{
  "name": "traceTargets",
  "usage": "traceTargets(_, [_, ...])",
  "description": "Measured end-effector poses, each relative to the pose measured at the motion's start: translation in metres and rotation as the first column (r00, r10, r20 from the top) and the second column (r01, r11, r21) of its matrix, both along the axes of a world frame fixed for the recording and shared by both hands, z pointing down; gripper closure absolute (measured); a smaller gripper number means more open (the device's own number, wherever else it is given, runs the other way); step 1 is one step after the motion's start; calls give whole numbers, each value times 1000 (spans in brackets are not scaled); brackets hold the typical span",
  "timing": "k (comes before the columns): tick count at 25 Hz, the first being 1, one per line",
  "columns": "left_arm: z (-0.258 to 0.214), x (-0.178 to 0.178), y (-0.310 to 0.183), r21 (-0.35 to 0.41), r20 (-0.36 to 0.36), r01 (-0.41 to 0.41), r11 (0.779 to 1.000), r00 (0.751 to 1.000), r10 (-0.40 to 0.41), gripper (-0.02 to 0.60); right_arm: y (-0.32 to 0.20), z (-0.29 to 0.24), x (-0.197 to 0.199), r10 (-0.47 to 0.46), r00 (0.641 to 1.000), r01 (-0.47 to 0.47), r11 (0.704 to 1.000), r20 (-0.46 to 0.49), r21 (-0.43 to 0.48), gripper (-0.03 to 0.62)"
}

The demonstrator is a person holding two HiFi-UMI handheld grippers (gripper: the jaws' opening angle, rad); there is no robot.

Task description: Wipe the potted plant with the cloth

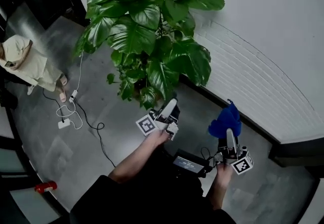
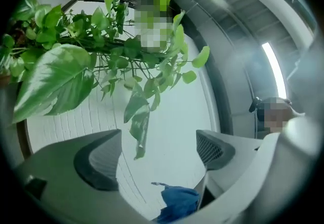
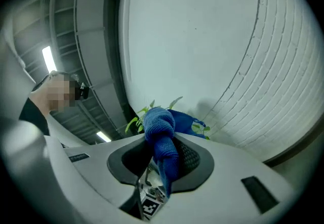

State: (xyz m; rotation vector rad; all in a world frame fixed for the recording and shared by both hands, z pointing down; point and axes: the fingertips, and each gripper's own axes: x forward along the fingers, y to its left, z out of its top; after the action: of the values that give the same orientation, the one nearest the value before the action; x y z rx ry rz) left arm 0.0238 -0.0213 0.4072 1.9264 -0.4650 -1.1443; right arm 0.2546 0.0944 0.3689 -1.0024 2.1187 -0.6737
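Your R gripper [image 1: 230, 139], jaws pinched on blue cloth [image 1: 225, 121] so it juts fwd as a wiping pad; L gripper [image 1: 169, 112] spread wide, empty, prob. free to steady leaves; potted plant [image 1: 147, 36] at 11 o'clock, untouched.

White brick wall [image 1: 263, 56], grey concrete floor [image 1: 35, 142], ceiling strip lights [image 2: 273, 66]

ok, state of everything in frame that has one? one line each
potted plant: upright, neither gripper on it.
left gripper: open, nothing between the jaws.
right gripper: shut on the blue cloth.
blue cloth: bunched, sticking up past the jaws, clear of the potted plant.
white cable: lying loose in loops.
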Motion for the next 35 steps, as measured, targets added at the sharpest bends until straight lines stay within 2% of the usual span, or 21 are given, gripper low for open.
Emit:
traceTargets(3, [16,13,-37,-6,-23,-19,1000,1000,19,119,-32,-11,-6,28,997,-28,1000,-70,1,480])
traceTargets(7, [27,37,-85,19,-43,-54,998,998,55,104,-66,-25,-24,28,995,-27,1000,-100,9,480])
traceTargets(10, [33,48,-108,-2,-100,-57,998,993,57,92,-75,-21,-28,30,990,-34,999,-138,-25,480])
traceTargets(14, [5,45,-130,79,-194,-40,996,979,55,92,-99,-33,-28,15,971,-19,1000,-238,-12,480])
traceTargets(16, [-10,43,-134,126,-212,-44,991,975,70,92,-118,-47,-32,-17,951,24,1000,-308,19,480])
traceTargets(19, [-31,35,-132,195,-204,-27,980,977,68,92,-158,-69,-45,-69,889,115,991,-452,75,480])
traceTargets(22, [-45,24,-127,242,-184,21,970,983,24,92,-205,-94,-68,-110,802,224,967,-587,125,480])
traceTargets(24, [-55,27,-122,268,-173,48,962,985,-1,92,-226,-123,-84,-106,738,305,933,-666,189,480])
traceTargets(27, [-70,29,-119,298,-171,82,951,985,-32,95,-256,-144,-121,-95,641,437,861,-761,261,480])
traceTargets(28, [-74,30,-118,303,-178,95,948,983,-41,95,-267,-135,-133,-111,602,480,842,-791,247,480])
traceTargets(30, [-76,34,-115,300,-205,120,946,977,-59,95,-283,-98,-147,-202,533,546,824,-822,151,480])
traceTargets(31, [-77,37,-112,294,-217,132,947,974,-68,95,-285,-77,-148,-270,520,567,818,-810,91,480])
traceTargets(32, [-78,41,-111,290,-223,141,946,972,-77,95,-284,-60,-145,-336,527,582,812,-780,43,480])
traceTargets(33, [-80,44,-111,289,-224,148,946,971,-84,95,-282,-47,-140,-393,553,591,807,-735,13,480])
traceTargets(35, [-80,47,-114,282,-228,162,946,969,-98,95,-280,-30,-127,-483,630,598,801,-608,-16,480])
